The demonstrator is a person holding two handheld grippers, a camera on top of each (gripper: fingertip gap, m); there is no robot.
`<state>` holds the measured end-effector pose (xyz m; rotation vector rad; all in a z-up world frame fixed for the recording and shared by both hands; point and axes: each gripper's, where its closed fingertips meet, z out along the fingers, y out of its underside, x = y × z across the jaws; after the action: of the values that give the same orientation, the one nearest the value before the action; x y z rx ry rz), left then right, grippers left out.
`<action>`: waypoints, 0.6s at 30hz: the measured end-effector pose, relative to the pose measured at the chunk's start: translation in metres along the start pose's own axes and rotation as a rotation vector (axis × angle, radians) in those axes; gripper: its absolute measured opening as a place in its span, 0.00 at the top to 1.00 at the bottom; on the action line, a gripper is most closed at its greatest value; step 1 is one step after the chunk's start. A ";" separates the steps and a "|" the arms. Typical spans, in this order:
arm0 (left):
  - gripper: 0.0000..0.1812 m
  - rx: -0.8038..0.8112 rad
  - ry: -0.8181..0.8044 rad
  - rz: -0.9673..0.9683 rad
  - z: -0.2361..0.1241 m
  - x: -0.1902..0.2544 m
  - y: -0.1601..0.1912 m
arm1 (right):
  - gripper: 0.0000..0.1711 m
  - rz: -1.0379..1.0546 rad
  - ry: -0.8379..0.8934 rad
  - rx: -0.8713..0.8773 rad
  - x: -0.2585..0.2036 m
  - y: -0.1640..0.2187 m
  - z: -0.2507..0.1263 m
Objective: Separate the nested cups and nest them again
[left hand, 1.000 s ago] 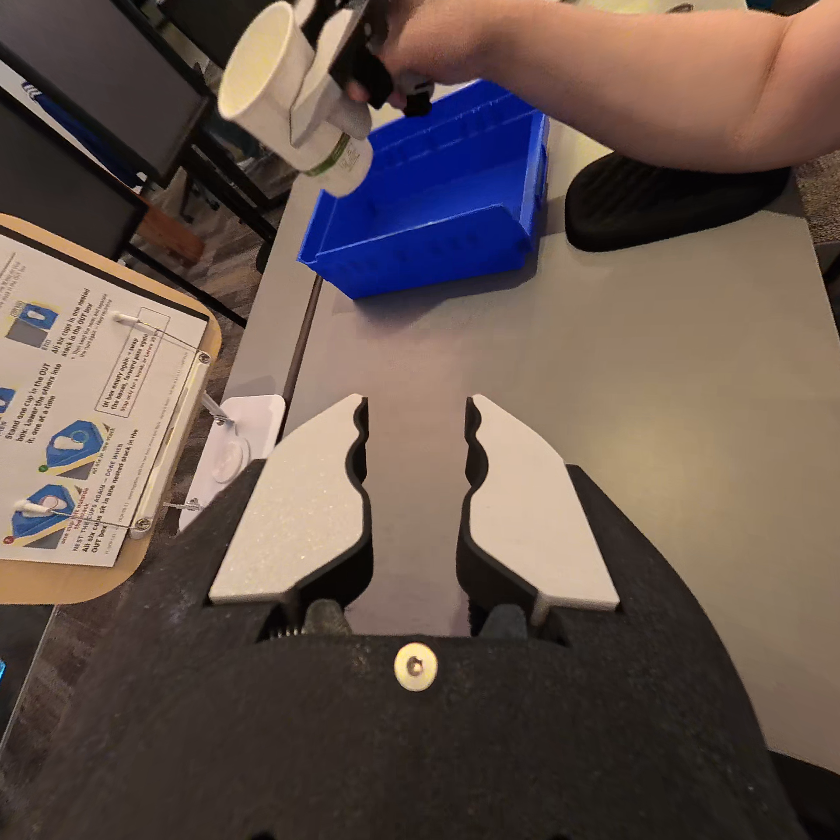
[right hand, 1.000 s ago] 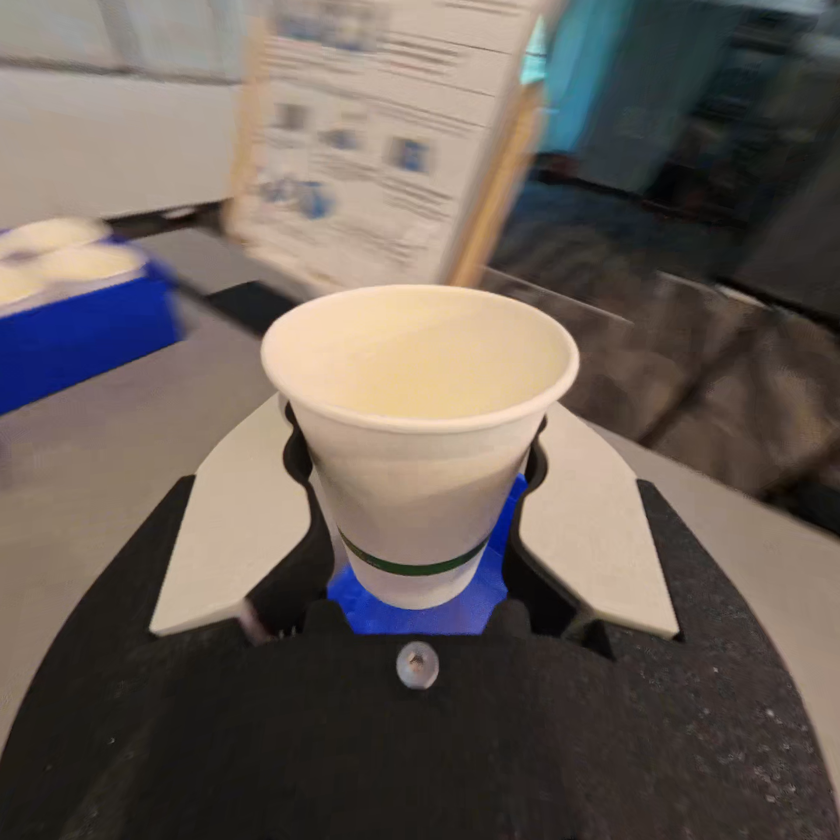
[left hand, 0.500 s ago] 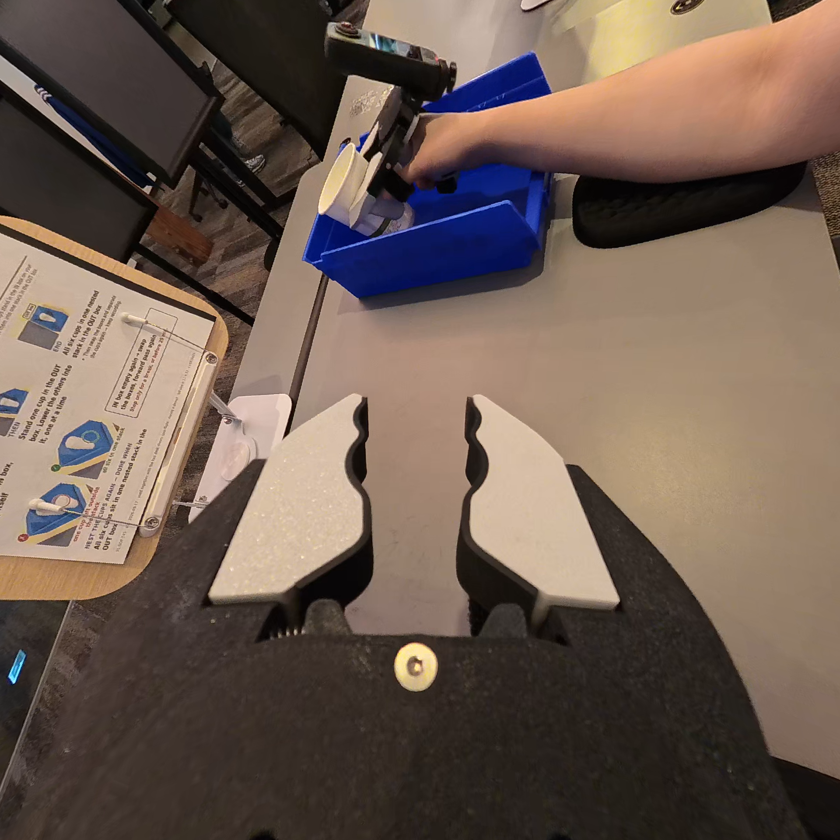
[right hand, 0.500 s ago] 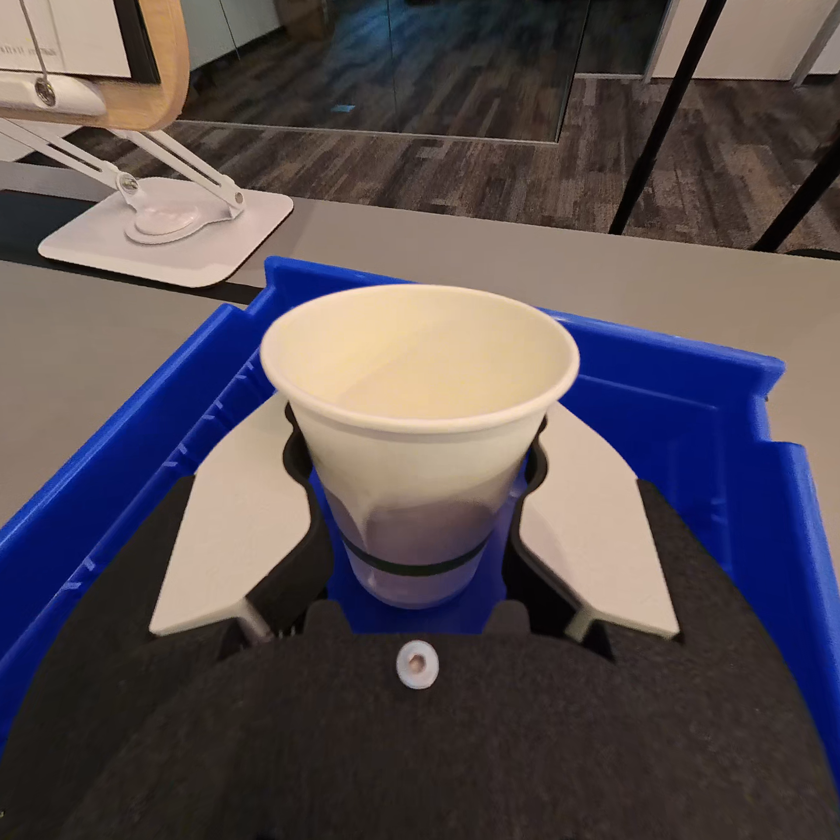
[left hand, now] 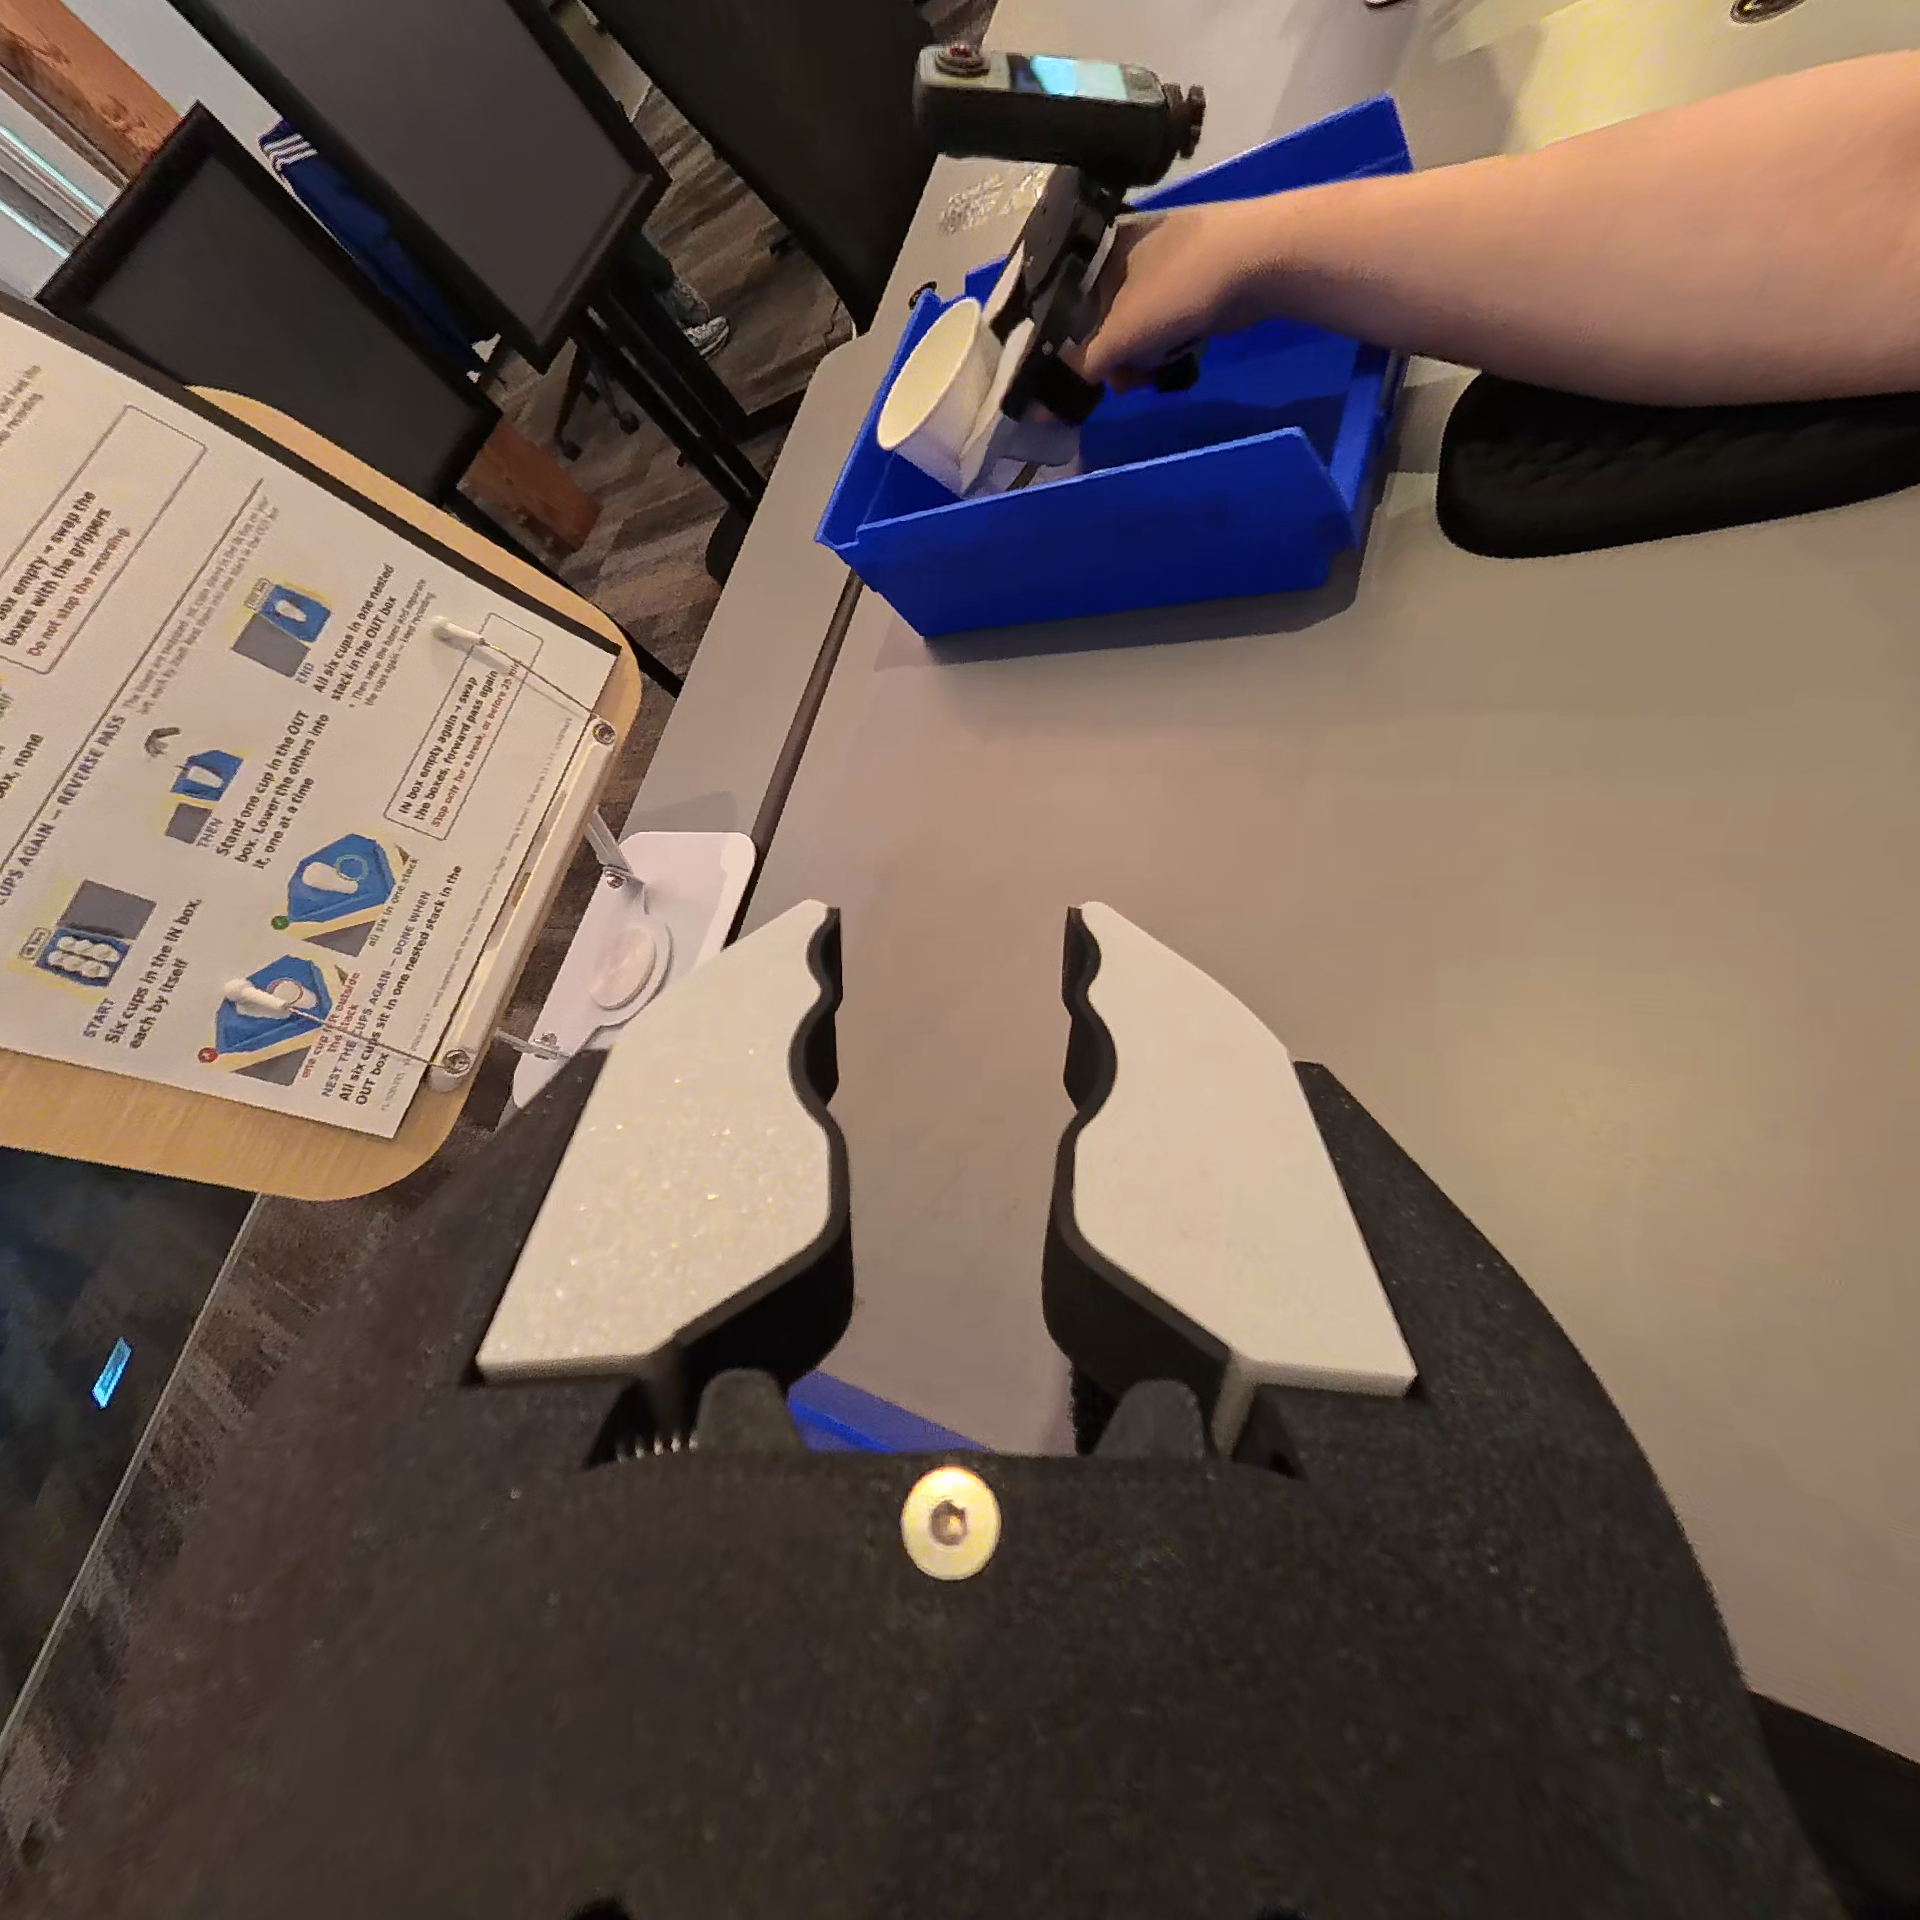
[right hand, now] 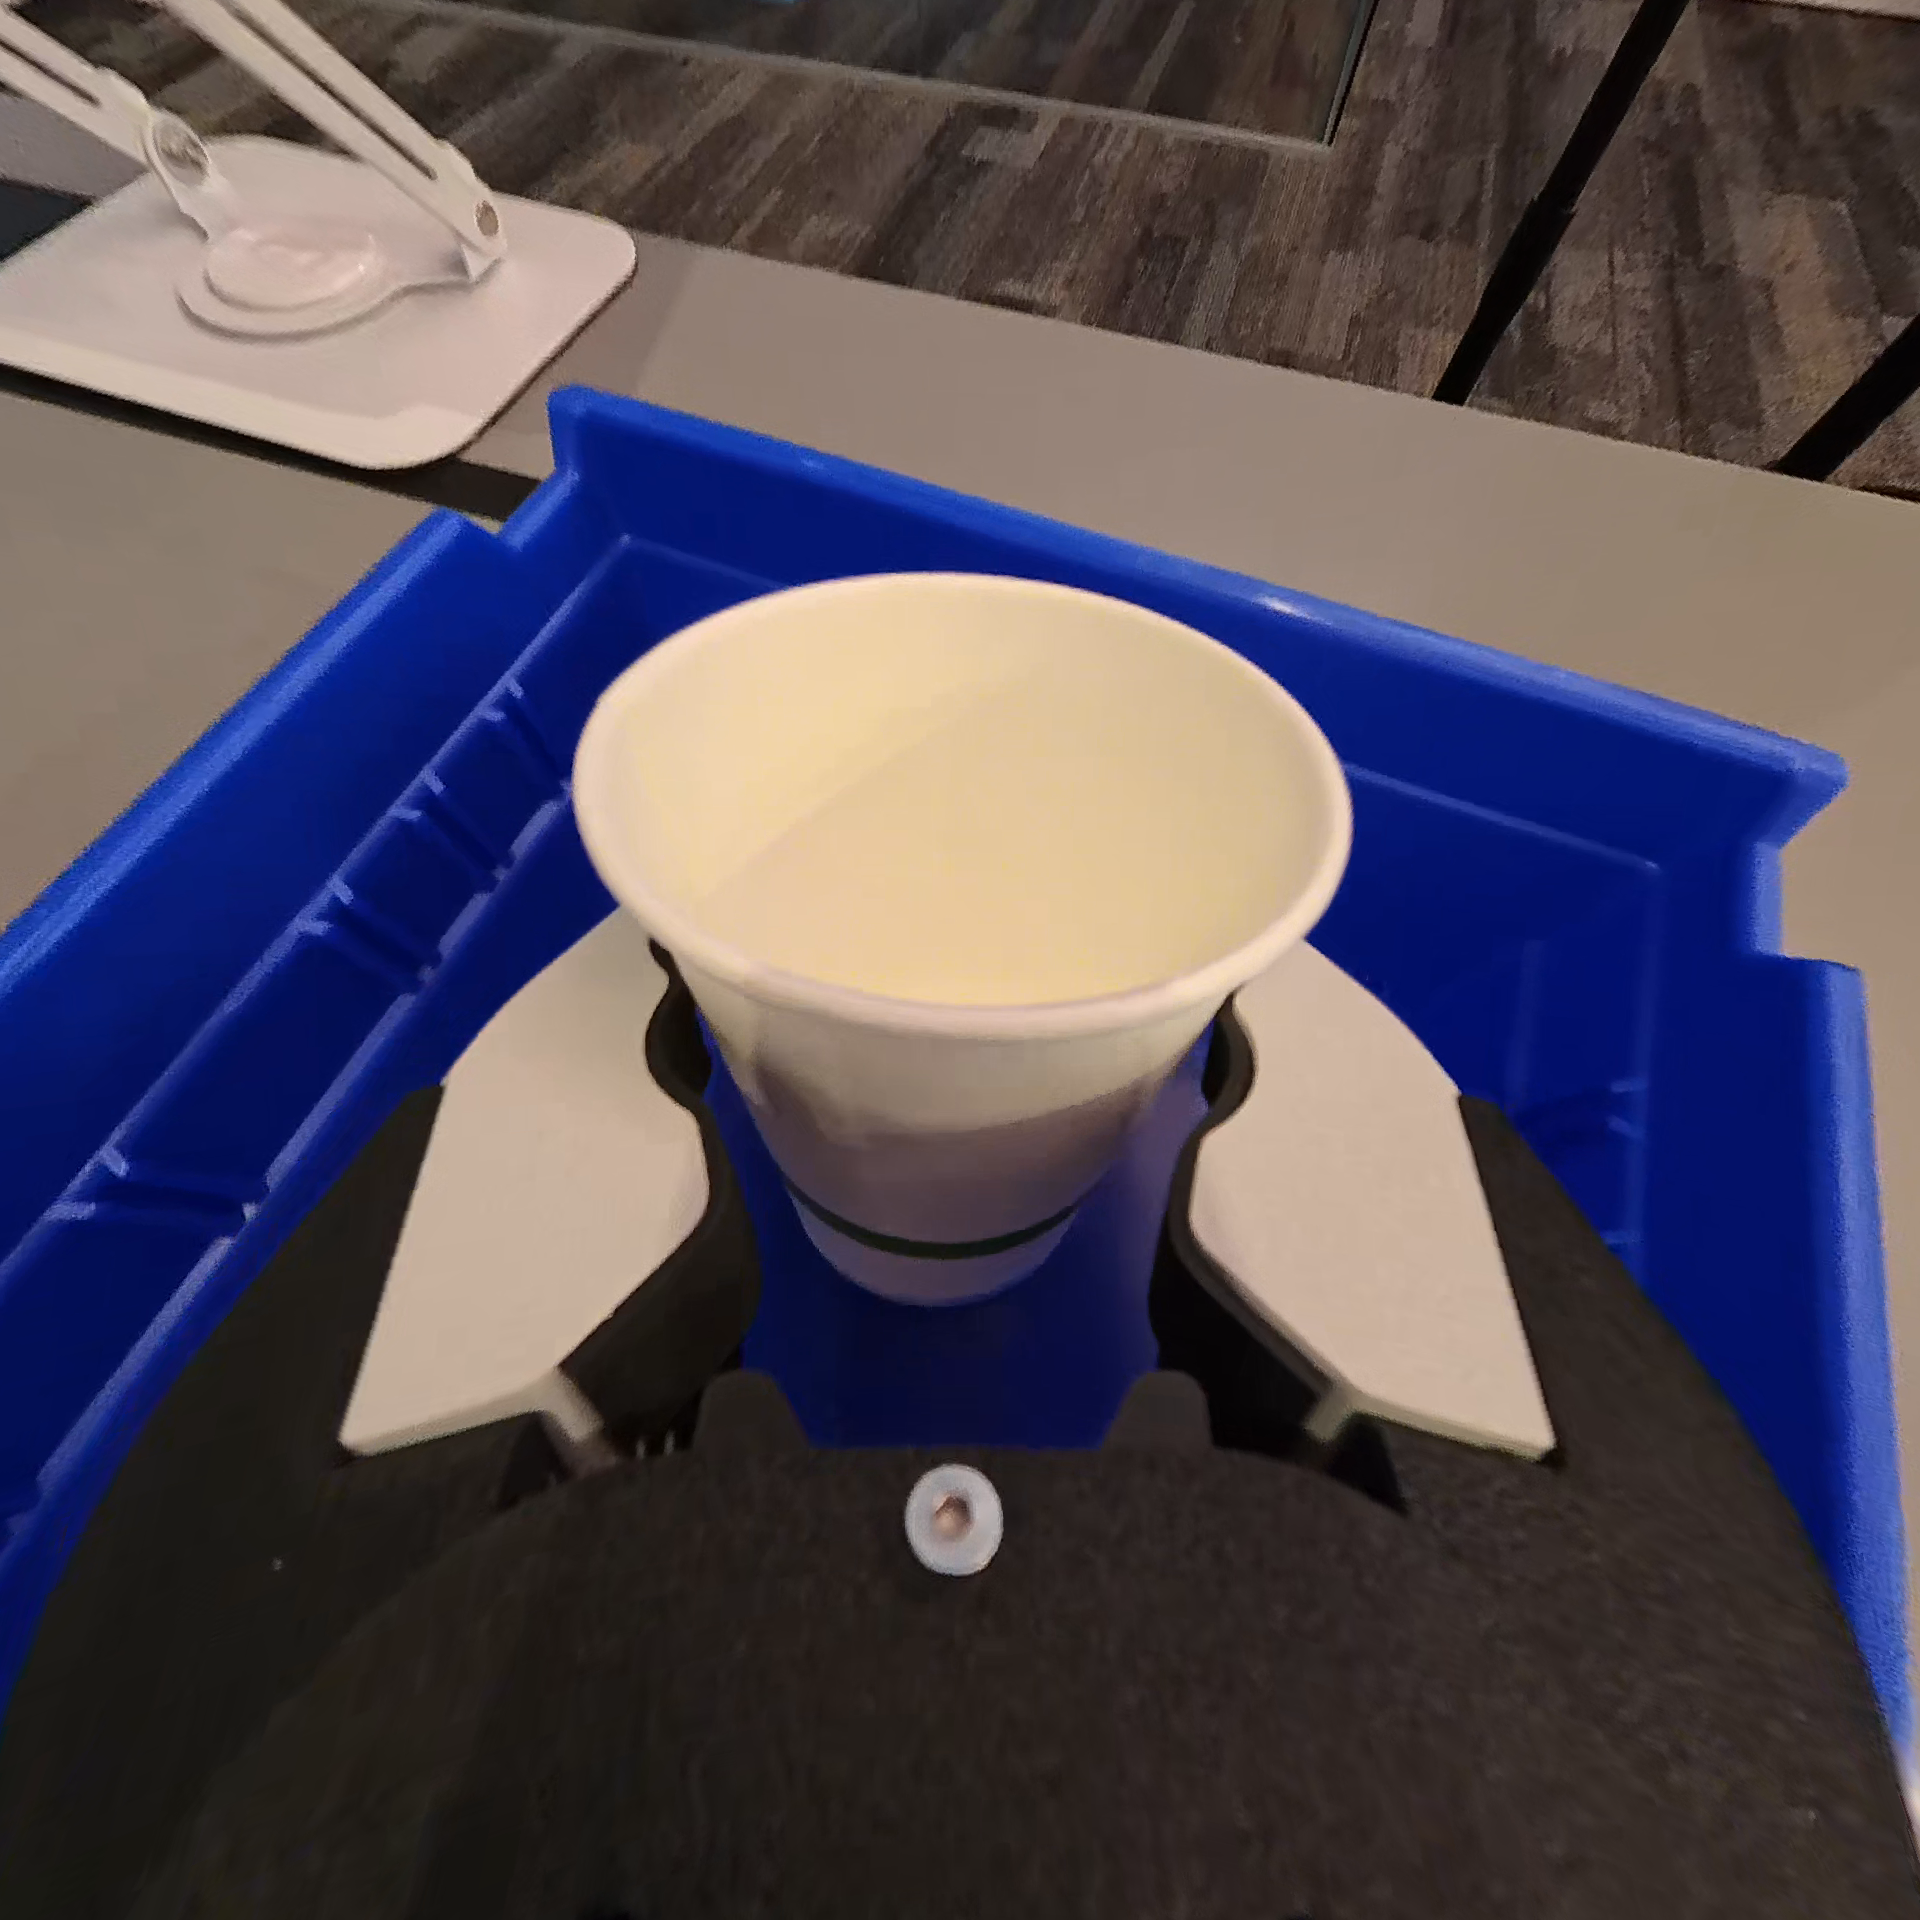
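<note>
A white paper cup (right hand: pixel 956 831) with a green band near its base stands upright between the fingers of my right gripper (right hand: pixel 951 997), which is shut on it. The cup is low inside a blue bin (right hand: pixel 1247 613), its base close to the bin floor; I cannot tell whether it touches. In the left wrist view the same cup (left hand: pixel 930 400) and right gripper (left hand: pixel 997 395) show at the bin's (left hand: pixel 1091 551) left end, the cup tilted. My left gripper (left hand: pixel 951 920) is open and empty above the grey table.
An instruction sheet on a wooden board (left hand: pixel 260 810) stands on a white stand base (left hand: pixel 665 914) at the table's left edge, also in the right wrist view (right hand: pixel 312 281). A black pad (left hand: pixel 1662 468) lies right of the bin. A blue edge (left hand: pixel 873 1418) shows under my left gripper. A forearm (left hand: pixel 1558 239) reaches over.
My right gripper carried the cup from mid-air over the blue bin and lowered it inside. My left gripper stayed open and drew back slightly.
</note>
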<state>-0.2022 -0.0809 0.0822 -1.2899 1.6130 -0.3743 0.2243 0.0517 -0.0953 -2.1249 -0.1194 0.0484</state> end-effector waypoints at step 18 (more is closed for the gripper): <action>0.76 -0.697 -0.467 -0.316 -0.103 -0.048 0.140 | 0.33 0.011 -0.047 -0.308 -0.003 0.037 -0.012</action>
<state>-0.3690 -0.0190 0.0498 -1.9888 1.1623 0.3278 0.2251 0.0215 -0.1202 -2.4331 -0.1504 0.0912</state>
